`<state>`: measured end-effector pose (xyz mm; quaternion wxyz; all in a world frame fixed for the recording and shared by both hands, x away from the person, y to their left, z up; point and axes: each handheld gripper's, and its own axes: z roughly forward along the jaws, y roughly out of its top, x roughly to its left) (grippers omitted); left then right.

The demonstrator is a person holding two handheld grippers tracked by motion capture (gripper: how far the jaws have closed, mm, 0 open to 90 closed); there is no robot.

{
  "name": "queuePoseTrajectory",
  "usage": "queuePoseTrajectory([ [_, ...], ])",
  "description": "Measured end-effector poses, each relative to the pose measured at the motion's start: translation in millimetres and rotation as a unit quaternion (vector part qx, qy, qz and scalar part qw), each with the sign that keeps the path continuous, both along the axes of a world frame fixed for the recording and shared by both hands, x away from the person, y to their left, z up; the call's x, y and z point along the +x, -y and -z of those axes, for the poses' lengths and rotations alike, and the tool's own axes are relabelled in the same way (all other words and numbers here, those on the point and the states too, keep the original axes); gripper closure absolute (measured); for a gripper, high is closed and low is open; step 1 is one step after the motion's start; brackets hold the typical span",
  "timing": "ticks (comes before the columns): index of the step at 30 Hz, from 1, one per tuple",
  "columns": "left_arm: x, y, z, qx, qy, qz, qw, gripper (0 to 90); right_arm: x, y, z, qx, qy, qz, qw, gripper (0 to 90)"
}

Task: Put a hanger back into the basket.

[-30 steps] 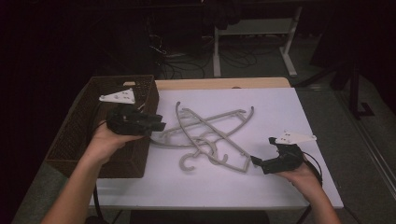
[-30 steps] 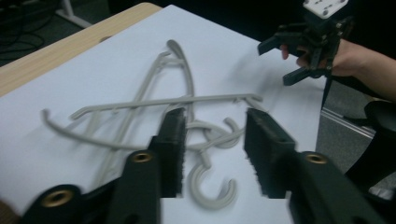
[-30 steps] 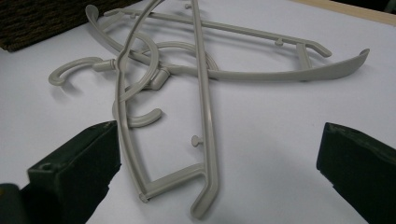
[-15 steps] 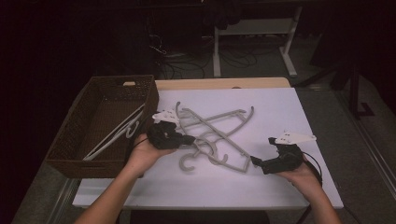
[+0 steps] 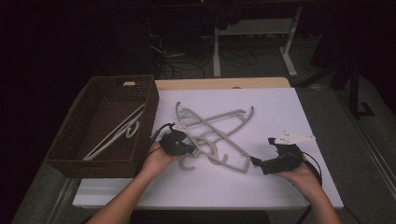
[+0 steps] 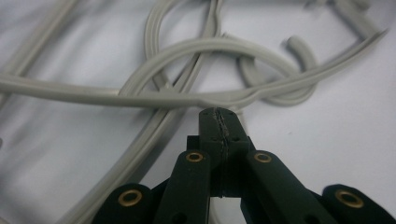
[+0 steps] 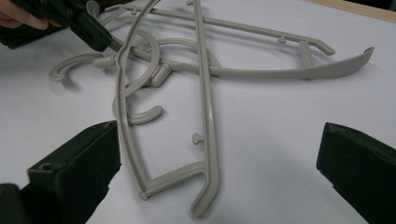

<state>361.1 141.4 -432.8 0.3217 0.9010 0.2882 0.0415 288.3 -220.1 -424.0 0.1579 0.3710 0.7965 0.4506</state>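
Three grey plastic hangers (image 5: 212,133) lie tangled in the middle of the white table (image 5: 280,112), and one more hanger (image 5: 116,133) lies slantwise in the brown wicker basket (image 5: 100,163) that stands at the table's left edge — four in all, as far as the high view lets me count. There are two grippers, one in each hand.

The hangers in the pile are thin, pale and flat-moulded, each with an open hook, curved shoulders and a straight bottom bar with small pegs. They cross one another, the hooks pointing towards the person.

The left gripper (image 5: 180,145) is at the near left side of the pile, just beside the basket. Its jaws are pressed together, tips against a hanger's rim; whether any plastic is caught between them I cannot tell. The right gripper (image 5: 258,162) rests on the table at the pile's near right end, jaws spread wide, with a hanger's corner lying between them and touching neither.

The left gripper view shows the toothed seam where the two closed tips (image 6: 219,122) meet, right at the grey bar. The right gripper view shows the pegs and the rounded end of the bottom bar — and the left gripper (image 7: 91,29) far off, at the hook end.
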Motion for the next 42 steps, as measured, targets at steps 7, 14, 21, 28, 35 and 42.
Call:
queuePoseTrajectory([
  [7,-1.4,5.4,4.6,0.002,-0.006,0.012,0.9999,90.0,-0.6,0.2,-0.3,0.001,0.0,-0.001,1.0,0.0],
  [14,-11.0,17.8,4.7,-0.005,-0.024,0.042,0.9988,90.0,-0.6,-0.1,-0.2,0.0,0.001,-0.001,1.0,0.0],
  [21,-26.4,38.9,3.8,-0.016,-0.038,0.083,0.9957,90.0,-0.4,0.5,-0.3,0.001,0.001,0.0,1.0,0.0],
  [28,-41.5,60.7,6.1,-0.027,-0.048,0.118,0.9915,90.0,-0.2,0.1,0.0,0.0,0.001,-0.001,1.0,0.0],
  [35,-42.0,59.6,5.0,-0.033,-0.04,0.124,0.991,85.7,-1.6,1.1,-0.5,-0.004,-0.001,0.001,1.0,0.0],
  [42,-37.3,27.4,-10.0,-0.058,-0.014,0.096,0.9935,62.1,-6.5,7.6,-3.0,-0.008,-0.029,0.017,0.9994,9.1],
])
